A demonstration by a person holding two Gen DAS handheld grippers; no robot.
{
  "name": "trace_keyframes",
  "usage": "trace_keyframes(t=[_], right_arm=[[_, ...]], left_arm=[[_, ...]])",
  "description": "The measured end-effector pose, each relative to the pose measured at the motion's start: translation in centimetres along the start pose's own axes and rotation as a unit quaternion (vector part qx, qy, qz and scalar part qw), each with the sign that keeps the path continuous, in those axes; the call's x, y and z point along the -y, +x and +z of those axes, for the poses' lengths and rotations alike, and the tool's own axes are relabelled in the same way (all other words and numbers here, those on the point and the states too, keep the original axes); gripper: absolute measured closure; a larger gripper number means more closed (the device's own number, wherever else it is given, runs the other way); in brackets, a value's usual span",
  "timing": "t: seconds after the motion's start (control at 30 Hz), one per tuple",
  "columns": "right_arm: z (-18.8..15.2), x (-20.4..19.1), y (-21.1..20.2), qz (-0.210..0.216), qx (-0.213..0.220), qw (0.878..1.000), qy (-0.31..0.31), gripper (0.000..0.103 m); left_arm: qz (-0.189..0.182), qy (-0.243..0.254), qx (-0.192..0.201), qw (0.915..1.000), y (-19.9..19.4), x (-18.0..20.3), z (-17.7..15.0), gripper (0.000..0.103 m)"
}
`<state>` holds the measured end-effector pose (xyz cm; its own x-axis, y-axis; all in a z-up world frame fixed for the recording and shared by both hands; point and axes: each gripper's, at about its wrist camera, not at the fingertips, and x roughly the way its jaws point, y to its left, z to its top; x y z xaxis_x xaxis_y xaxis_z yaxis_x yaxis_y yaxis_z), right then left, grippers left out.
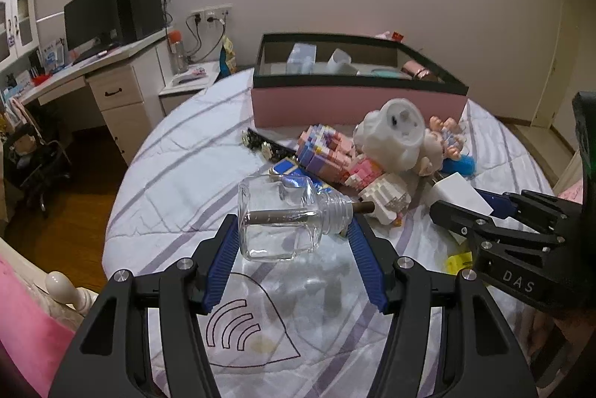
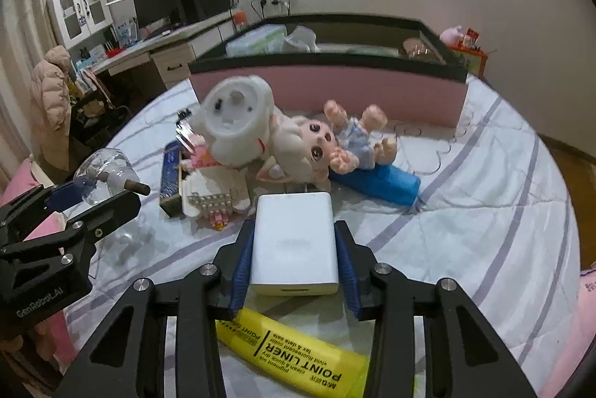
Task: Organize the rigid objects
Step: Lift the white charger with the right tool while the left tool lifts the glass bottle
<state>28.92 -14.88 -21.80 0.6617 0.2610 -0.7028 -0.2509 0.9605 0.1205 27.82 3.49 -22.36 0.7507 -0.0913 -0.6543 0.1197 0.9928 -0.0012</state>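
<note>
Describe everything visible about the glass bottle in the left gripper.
The glass bottle is clear, square-bodied and looks empty, with a threaded neck and a brown stick running through it and out of the mouth. It lies on its side, lifted above the bedspread, clamped between the blue pads of the left gripper, neck towards the toy pile.

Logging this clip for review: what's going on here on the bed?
A person is tidying a pile of small things on a bed, one gripper in each hand. The left gripper holds a clear glass bottle above the quilt. The right gripper is clamped on a white charger, above a yellow highlighter. Toys, including a doll, lie in front of a pink box that holds some items.
</note>
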Motion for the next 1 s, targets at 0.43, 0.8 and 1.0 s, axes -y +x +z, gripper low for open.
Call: trace_keyframes(t=[0.43,0.8,1.0], right_arm=[[2.0,-2.8,-10.0,-0.004,0.139,0.99,-0.026,0.061],[3.9,-3.1,-15.6,-0.03,0.225,0.973,-0.03,0.061],[5.1,-3.3,-17.5,-0.041,0.26,0.964,-0.035,0.061]], left_arm=[[0.006,-0.003,0.107,0.9942,-7.5,1.8,3.2,0.042],[0.021,0.01,0.209,0.9777,-13.0,4.0,5.9,0.042],[0.035,0.024,0.261,0.9645,-14.6,4.7,7.4,0.042]])
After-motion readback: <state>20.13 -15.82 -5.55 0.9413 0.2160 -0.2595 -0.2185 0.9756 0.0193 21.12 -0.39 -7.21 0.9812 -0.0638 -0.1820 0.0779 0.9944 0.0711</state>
